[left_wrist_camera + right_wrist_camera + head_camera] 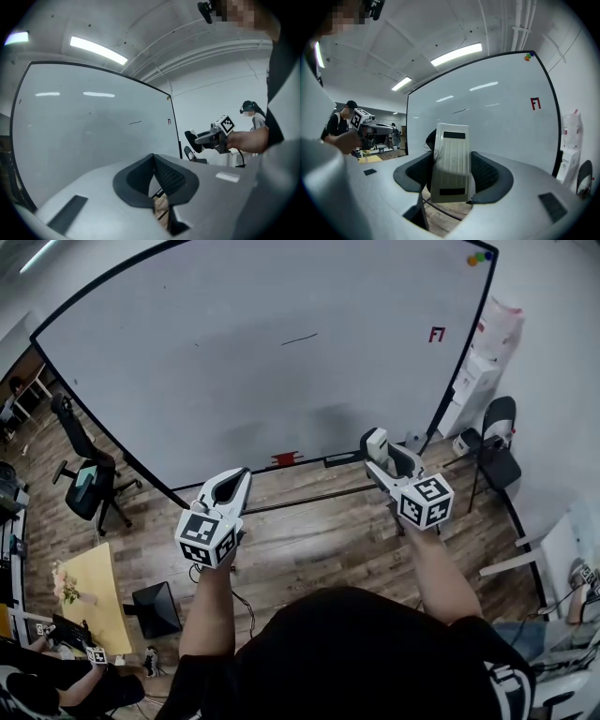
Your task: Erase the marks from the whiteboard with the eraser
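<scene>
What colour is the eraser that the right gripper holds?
Off-white with two black strips; the eraser shows best in the right gripper view.

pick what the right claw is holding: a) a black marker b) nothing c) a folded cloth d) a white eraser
d: in the right gripper view the white eraser stands clamped in the right claw, with a dark pad pressed against each of its sides.

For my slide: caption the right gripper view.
Right gripper holds a white eraser, facing a whiteboard with one thin dark mark.
</scene>
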Available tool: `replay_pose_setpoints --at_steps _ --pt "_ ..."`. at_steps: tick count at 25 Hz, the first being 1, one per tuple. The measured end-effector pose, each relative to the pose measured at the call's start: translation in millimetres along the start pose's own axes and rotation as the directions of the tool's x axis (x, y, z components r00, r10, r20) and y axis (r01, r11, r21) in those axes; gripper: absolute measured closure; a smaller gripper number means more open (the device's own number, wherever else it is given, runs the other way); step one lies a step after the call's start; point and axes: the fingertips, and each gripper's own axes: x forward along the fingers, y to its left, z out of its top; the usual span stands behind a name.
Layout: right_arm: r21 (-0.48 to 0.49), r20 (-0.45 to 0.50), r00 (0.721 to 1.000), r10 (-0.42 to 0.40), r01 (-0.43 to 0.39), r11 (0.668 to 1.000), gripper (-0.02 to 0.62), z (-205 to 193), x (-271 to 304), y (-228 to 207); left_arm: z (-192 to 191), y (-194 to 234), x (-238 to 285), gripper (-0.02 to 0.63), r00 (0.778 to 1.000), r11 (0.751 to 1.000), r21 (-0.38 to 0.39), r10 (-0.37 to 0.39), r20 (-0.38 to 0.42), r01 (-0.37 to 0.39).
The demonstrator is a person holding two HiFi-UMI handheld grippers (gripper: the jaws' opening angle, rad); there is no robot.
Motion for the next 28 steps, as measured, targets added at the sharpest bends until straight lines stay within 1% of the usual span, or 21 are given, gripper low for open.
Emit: replay_pose_setpoints --at_steps 10,22,28 --pt "0.007 0.007 1.000 0.028 -0.028 1.000 0.347 -4.8 0.0 -11.9 1.2 -10.1 10.2 0.595 1.000 1.000 0.012 0.014 -0.014 -0.014" --pt "0.017 0.015 0.999 0.031 -0.032 0.999 0.347 -4.5 -9.5 -15.8 2.4 -18.1 7.7 0.595 0.999 1.000 0.015 0.018 -0.027 -0.017" --pt "0.017 -0.001 0.999 0.035 -0.035 0.999 0.347 -8.7 -6.8 -11.4 -0.3 -15.9 4.5 0.595 0.999 1.000 0.013 0.015 -0.031 -0.015"
